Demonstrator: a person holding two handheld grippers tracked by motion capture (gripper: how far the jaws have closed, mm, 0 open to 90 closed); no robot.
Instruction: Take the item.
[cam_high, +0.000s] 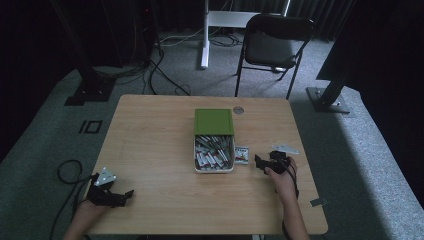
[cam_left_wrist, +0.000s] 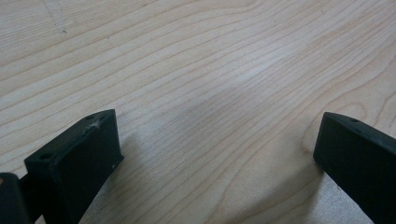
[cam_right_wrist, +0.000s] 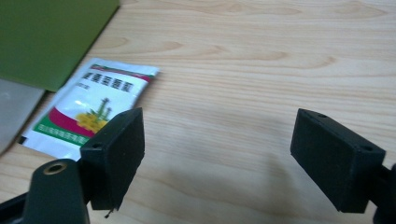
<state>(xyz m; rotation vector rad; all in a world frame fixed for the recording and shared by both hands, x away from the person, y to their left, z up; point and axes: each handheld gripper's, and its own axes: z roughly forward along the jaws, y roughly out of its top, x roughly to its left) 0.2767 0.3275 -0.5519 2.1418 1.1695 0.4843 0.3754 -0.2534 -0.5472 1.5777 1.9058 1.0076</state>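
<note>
High view: right gripper (cam_high: 261, 163) sits beside the packet (cam_high: 242, 154), which lies flat on the table (cam_high: 150, 145) against the packet box (cam_high: 214, 160).
Left gripper view: jaws spread over bare wood. Right gripper view: jaws wide apart, nothing between them, packet (cam_right_wrist: 93, 106) just left of them.

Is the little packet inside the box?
No, the packet lies flat on the table beside the box.

Bare desk (cam_high: 150, 150) lies open left of the box (cam_high: 214, 145). Right of it, a packet (cam_high: 242, 155) lies flat beside the box wall, with free wood beyond.
</note>
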